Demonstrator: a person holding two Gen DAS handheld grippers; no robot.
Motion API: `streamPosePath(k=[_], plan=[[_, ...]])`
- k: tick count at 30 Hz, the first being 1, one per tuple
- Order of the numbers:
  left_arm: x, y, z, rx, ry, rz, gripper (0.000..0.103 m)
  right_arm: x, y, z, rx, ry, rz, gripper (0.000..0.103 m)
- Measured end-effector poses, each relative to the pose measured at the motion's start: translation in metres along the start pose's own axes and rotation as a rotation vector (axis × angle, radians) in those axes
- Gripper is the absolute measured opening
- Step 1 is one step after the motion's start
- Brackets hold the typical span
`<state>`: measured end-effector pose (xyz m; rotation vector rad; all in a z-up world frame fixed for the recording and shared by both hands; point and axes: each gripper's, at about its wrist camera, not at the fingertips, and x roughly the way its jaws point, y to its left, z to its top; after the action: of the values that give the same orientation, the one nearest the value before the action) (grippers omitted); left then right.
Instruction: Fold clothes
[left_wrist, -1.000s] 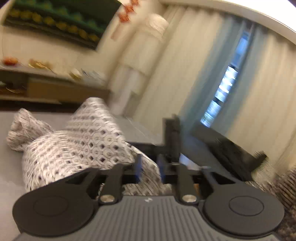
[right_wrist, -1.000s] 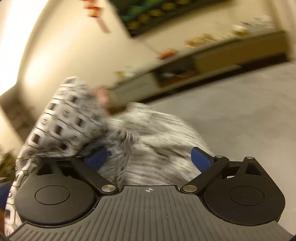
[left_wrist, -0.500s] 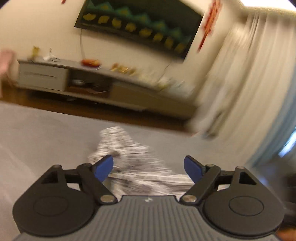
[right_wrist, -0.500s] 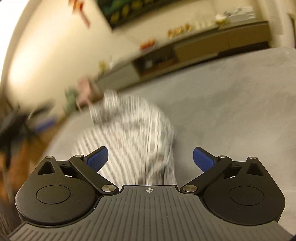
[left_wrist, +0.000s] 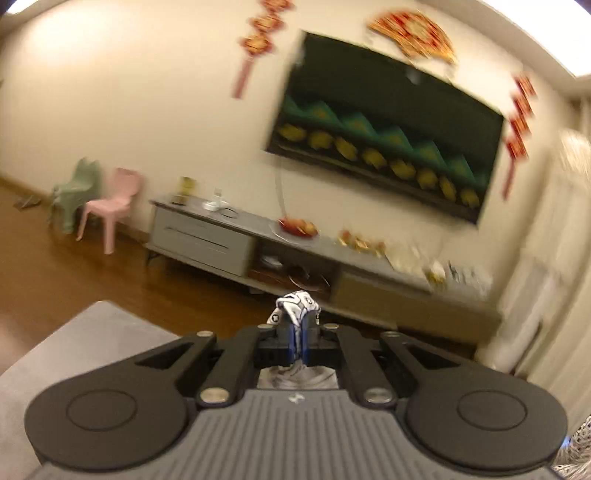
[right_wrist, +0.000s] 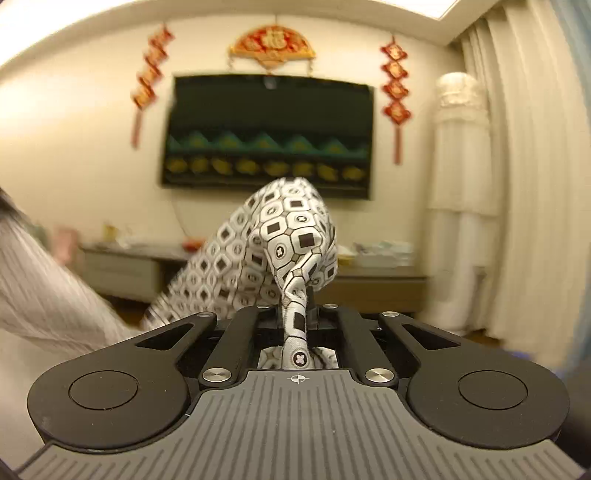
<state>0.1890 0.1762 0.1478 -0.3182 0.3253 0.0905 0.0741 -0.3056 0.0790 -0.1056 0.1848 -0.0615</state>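
Two grippers, left gripper (left_wrist: 298, 338) and right gripper (right_wrist: 295, 317), one patterned garment (right_wrist: 291, 236), one television (right_wrist: 267, 134), two small chairs, pink chair (left_wrist: 110, 199) and green chair (left_wrist: 74, 192), one fan ornament (right_wrist: 272, 46).

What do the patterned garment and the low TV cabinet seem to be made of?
Patterned garment: probably a thin, smooth woven fabric with a slight sheen; it creases sharply and bunches where the right gripper pinches it. TV cabinet: seemingly matt grey painted board with a wood-toned panel; blur leaves this uncertain.
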Motion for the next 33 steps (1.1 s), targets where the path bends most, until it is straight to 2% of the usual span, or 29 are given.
streamPosePath(k=[1, 2, 3, 4, 6, 7, 9, 14, 17, 20, 22, 24, 27, 29, 33], plan=[[-0.010, 0.008, -0.005, 0.010, 0.029, 0.010, 0.004, 0.007, -0.009, -0.008, -0.016, 0.088, -0.006, 0.003], [-0.019, 0.016, -0.011, 0.022, 0.059, 0.022, 0.005, 0.017, -0.016, -0.019, -0.042, 0.188, -0.015, 0.007], [-0.021, 0.024, -0.024, 0.041, 0.097, 0.056, 0.006, 0.025, -0.018, -0.031, -0.089, 0.271, -0.045, 0.019], [-0.024, 0.032, -0.036, 0.060, 0.134, 0.090, 0.008, 0.032, -0.019, -0.042, -0.147, 0.331, -0.092, 0.047], [-0.029, 0.050, -0.062, 0.078, 0.209, 0.136, 0.012, 0.039, -0.018, -0.052, -0.232, 0.370, -0.178, 0.060], [-0.029, 0.057, -0.076, 0.070, 0.236, 0.144, 0.014, 0.041, -0.017, -0.055, -0.269, 0.373, -0.220, 0.063], [-0.031, 0.074, -0.097, 0.059, 0.277, 0.156, 0.016, 0.039, -0.017, -0.054, -0.249, 0.348, -0.244, 0.067], [-0.044, 0.089, -0.129, 0.122, 0.258, 0.128, 0.040, 0.039, -0.028, -0.044, -0.003, 0.275, -0.155, 0.075], [-0.037, 0.067, -0.151, 0.305, 0.252, 0.015, 0.054, 0.050, -0.037, -0.054, 0.170, 0.304, -0.025, 0.078], [-0.043, 0.042, -0.177, 0.557, 0.270, -0.100, 0.065, 0.070, -0.039, -0.073, 0.333, 0.363, 0.129, 0.078], [-0.048, 0.026, -0.195, 0.721, 0.290, -0.168, 0.067, 0.092, -0.029, -0.090, 0.453, 0.398, 0.252, 0.078], [-0.044, 0.020, -0.208, 0.837, 0.282, -0.142, 0.067, 0.119, -0.011, -0.107, 0.568, 0.438, 0.378, 0.081], [-0.023, 0.019, -0.220, 0.925, 0.335, -0.115, 0.061, 0.161, 0.029, -0.123, 0.682, 0.541, 0.515, 0.085], [-0.016, 0.026, -0.227, 0.935, 0.372, -0.111, 0.046, 0.193, 0.063, -0.133, 0.677, 0.609, 0.531, 0.085], [-0.012, 0.038, -0.230, 0.936, 0.411, -0.138, 0.045, 0.259, 0.111, -0.153, 0.668, 0.714, 0.432, 0.084]])
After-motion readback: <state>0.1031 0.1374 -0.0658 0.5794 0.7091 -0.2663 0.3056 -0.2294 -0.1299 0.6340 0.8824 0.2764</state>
